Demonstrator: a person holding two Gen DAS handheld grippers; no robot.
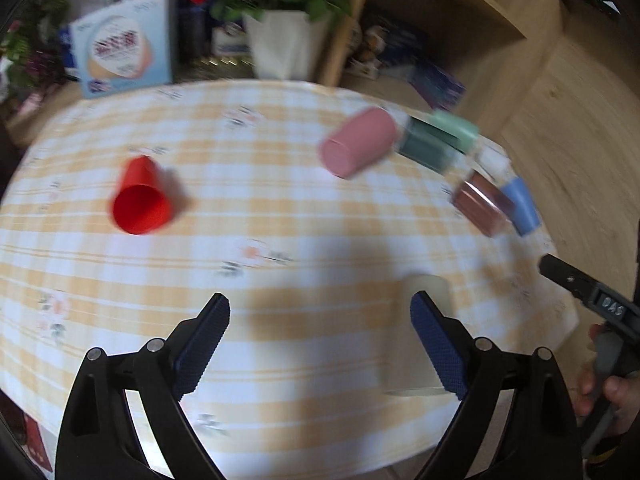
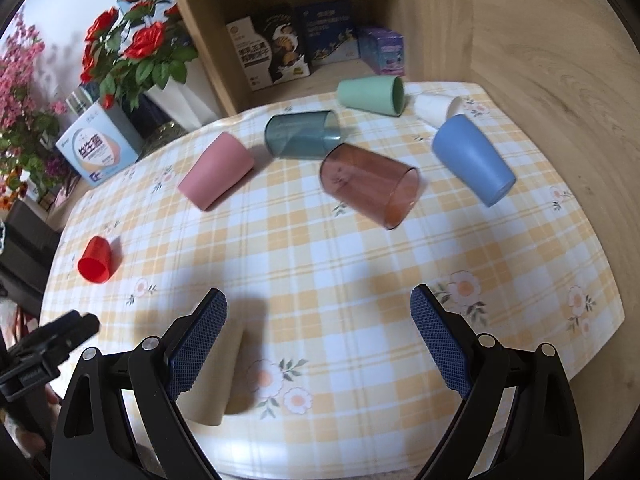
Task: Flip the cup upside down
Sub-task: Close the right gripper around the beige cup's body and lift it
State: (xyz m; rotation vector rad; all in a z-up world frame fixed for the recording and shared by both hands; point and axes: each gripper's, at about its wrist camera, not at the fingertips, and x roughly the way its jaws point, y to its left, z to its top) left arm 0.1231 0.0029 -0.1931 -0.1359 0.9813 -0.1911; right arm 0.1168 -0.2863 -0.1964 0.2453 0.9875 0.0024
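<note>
Nearest, the left gripper and right gripper hover side by side above the checked tablecloth, both spread wide and empty. A cream cup stands mouth down just beside the right gripper's left finger. Farther off, the red cup, pink cup and brown see-through cup lie on their sides. The box beyond carries writing too small to read.
</note>
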